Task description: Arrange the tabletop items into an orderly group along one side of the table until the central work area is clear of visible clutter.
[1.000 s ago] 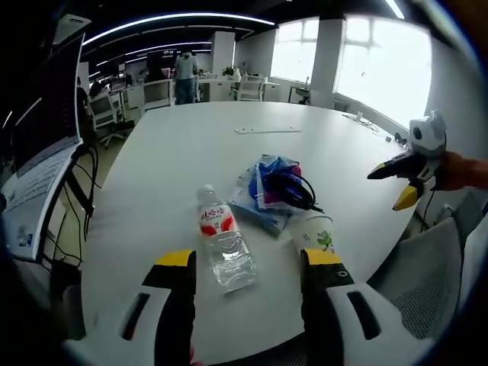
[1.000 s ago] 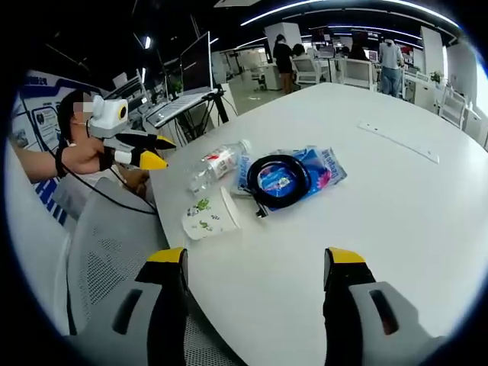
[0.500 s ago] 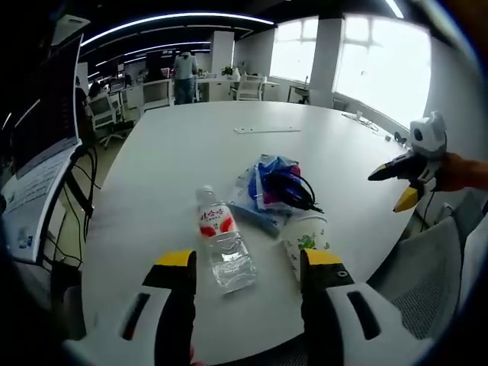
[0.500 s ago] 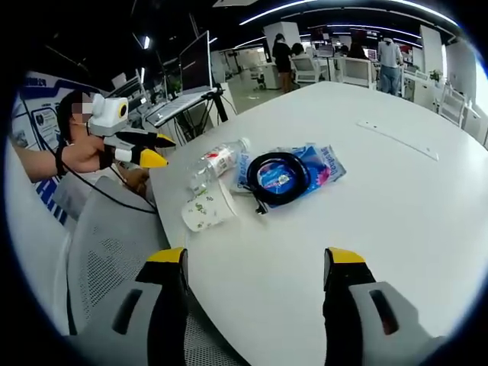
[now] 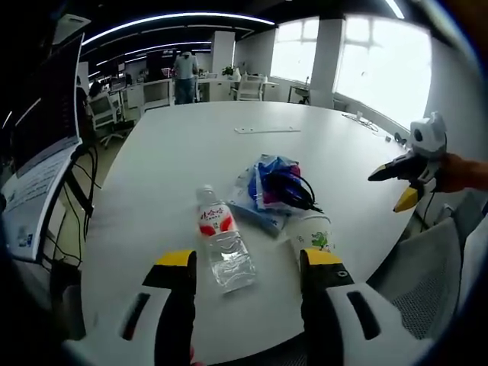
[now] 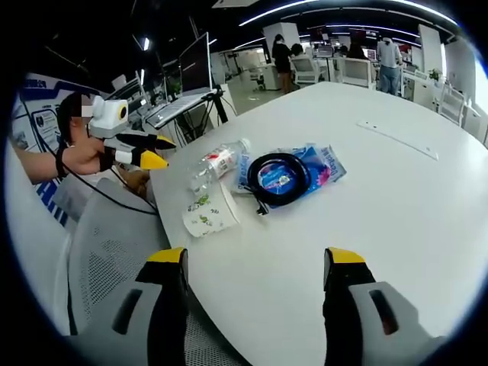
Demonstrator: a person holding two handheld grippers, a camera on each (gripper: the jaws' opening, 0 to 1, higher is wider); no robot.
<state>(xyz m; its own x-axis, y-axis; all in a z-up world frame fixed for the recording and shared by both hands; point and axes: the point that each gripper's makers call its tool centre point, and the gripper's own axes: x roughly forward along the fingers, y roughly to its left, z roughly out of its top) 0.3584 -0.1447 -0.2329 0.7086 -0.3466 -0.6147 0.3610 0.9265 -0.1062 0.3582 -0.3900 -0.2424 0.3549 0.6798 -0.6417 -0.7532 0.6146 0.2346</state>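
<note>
— Where's the water bottle (image 5: 223, 245)?
— Lying between the left gripper (image 5: 248, 261)'s spread, empty jaws; paper cup (image 5: 313, 231) just above its right jaw.
— And the right gripper (image 6: 254, 261)?
— Released too, cup, coiled black cable (image 6: 277, 179) and blue packet (image 6: 319, 169) well ahead, toward its left jaw.

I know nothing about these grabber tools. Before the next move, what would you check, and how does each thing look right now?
1. Left gripper open and empty: ok.
2. Right gripper open and empty: ok.
3. Water bottle lying on its side, could roll: not ok.
4. Paper cup tipped over near the table edge: not ok.
5. Black cable resting coiled on the blue bag: ok.
6. Bottle cap tight: cannot tell.
</note>
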